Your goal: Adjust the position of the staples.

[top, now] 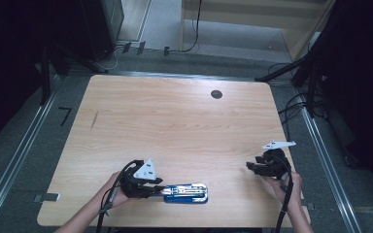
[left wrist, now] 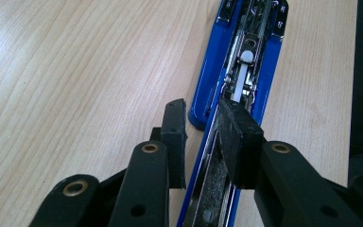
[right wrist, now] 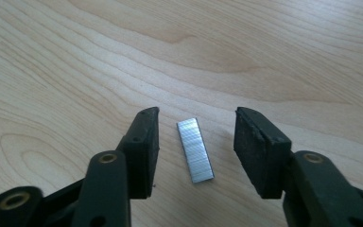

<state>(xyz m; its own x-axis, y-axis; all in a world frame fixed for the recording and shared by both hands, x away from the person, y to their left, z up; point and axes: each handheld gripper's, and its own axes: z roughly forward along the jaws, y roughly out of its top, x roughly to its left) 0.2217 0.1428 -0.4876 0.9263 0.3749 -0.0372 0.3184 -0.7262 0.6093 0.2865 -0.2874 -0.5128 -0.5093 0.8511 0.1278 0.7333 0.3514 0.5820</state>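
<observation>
Blue stapler (left wrist: 238,71) open, magazine bare | staple strip (right wrist: 195,150) on table (right wrist: 75,56)

left tool (top: 159,190) jaws clamped, right tool (right wrist: 196,142) jaws apart

Both forearms are bare, with no sleeves showing. The left gripper (top: 161,190) and the right gripper (top: 250,166) are matte black, each topped by a pale grey three-cornered plate and trailing a black cable. The flat jaw arms carry brass-ringed pivot holes and end in blocky black rubber pads (right wrist: 253,142).
</observation>
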